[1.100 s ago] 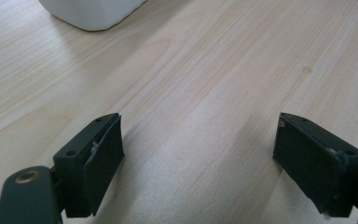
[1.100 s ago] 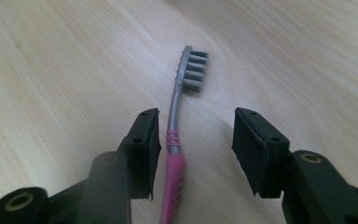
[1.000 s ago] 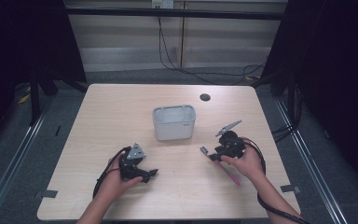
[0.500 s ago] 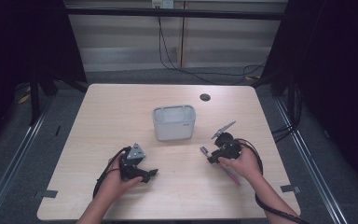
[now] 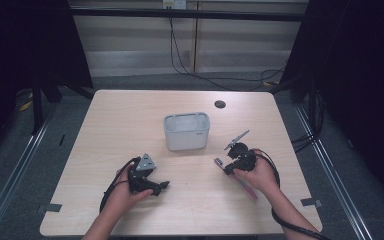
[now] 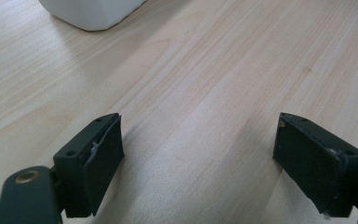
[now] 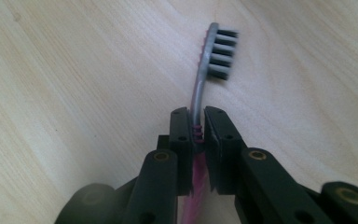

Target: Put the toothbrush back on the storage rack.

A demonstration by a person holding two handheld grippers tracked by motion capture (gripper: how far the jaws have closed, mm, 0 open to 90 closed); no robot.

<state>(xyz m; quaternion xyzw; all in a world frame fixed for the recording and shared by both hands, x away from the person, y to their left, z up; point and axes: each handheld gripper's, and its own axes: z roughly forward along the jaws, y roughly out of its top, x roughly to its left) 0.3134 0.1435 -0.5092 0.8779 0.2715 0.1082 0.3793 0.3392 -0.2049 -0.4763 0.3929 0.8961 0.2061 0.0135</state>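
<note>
- The toothbrush (image 7: 200, 93) is now clamped at its neck by the right gripper (image 7: 196, 122), whose jaws have just been closing with the brush between them; both pads are seen pressed flat against the grey-and-pink handle.
- In the high view the right gripper (image 5: 228, 165) is held low over the table (image 5: 130, 115), right of centre, with the pink handle end (image 5: 245, 186) trailing back under the hand and the bristled head pointing toward the table's middle.
- The head is seen close above the wood, and whether it is touching cannot be told.
- The white tub (image 5: 186, 131) is seen standing upright in the middle of the table, near the brush head but clearly apart from it, apparently with nothing inside.
- The left gripper (image 5: 161, 187) is rested near the front-left of the table, jaws spread wide over bare wood, nothing between them; a corner of the tub (image 6: 93, 11) is caught at the top of the left gripper view.
- Progress is judged as early: the grasp is secured, nothing more.
- What is left, by judgement: the brush is to be lifted, carried to the tub, probably dropped in, and let go.
</note>
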